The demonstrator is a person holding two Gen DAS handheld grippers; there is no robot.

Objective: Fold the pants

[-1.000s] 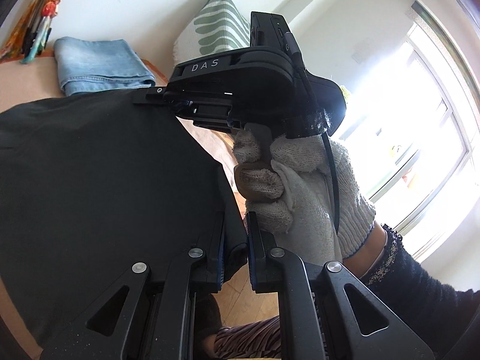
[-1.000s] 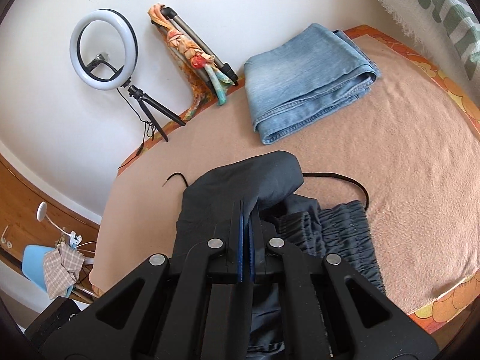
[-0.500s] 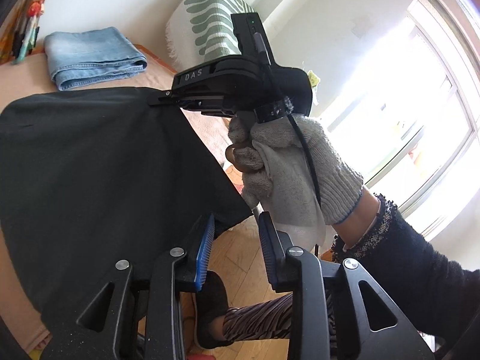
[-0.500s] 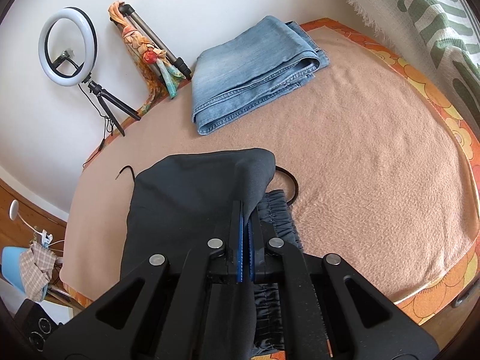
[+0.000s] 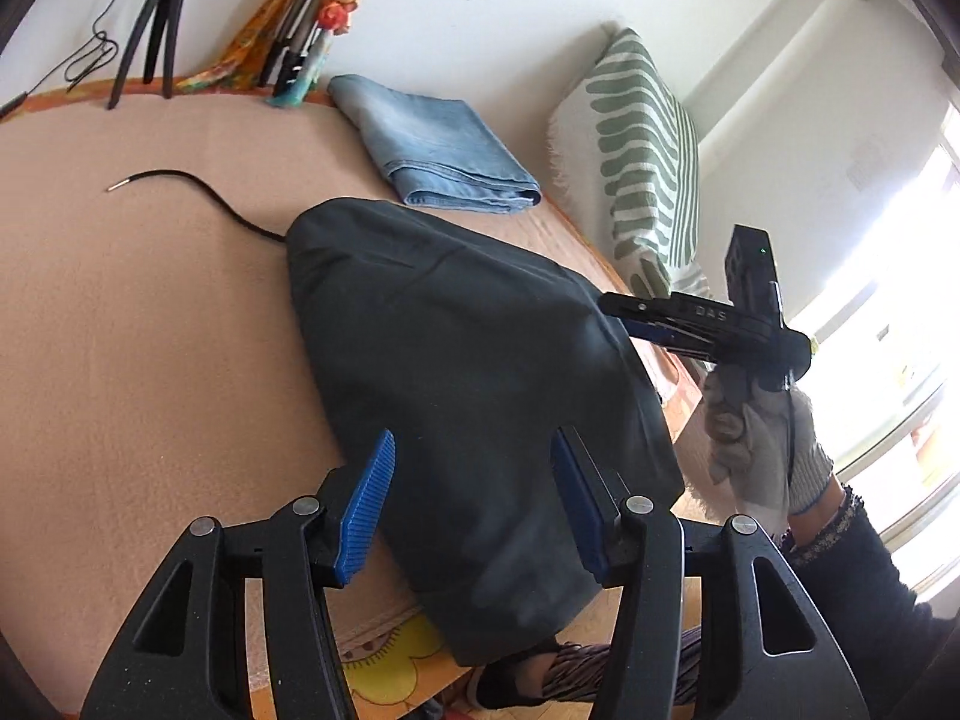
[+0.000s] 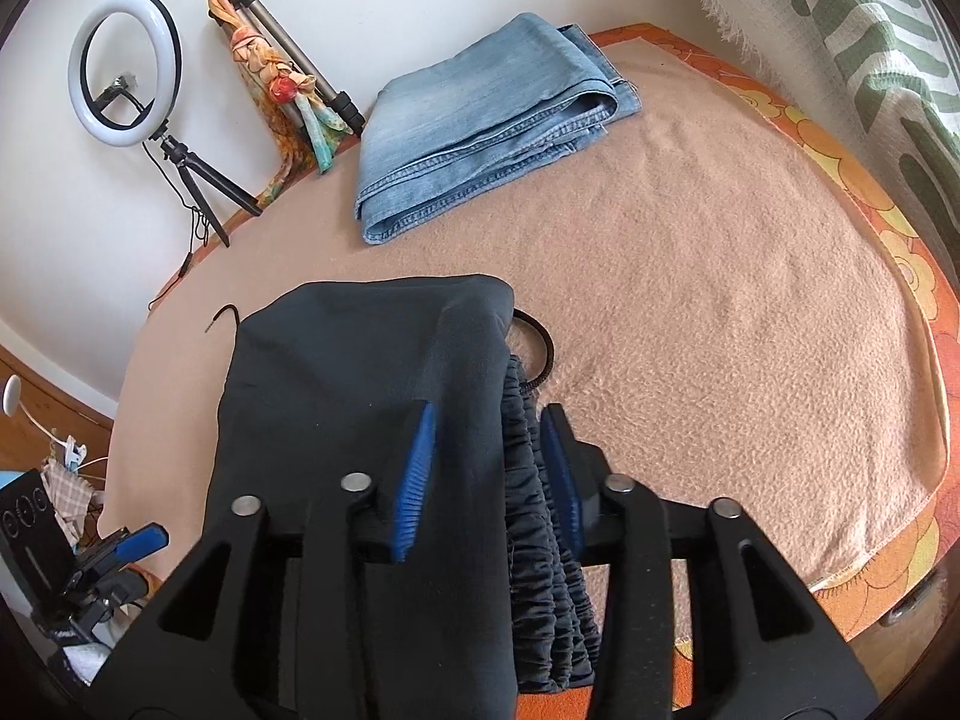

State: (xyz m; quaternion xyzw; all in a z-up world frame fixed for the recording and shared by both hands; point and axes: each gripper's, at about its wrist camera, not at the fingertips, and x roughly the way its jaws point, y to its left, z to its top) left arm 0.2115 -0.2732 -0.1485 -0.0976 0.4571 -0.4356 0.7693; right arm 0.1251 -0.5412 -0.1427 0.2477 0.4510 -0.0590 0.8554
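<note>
The black pants lie folded on the peach blanket, hanging over its near edge. My left gripper is open above their near end and holds nothing. In the right wrist view my right gripper is open over the pants, its jaws either side of the folded edge and the gathered elastic waistband. The right gripper also shows in the left wrist view at the pants' right edge. A black drawstring trails from under the pants.
Folded blue jeans lie at the far side of the blanket. A green striped pillow leans at the right. A ring light on a tripod and a wrapped tripod stand by the wall.
Both grippers have opened and let go of the black pants, which now lie on the blanket. The left gripper has pulled back and up.
</note>
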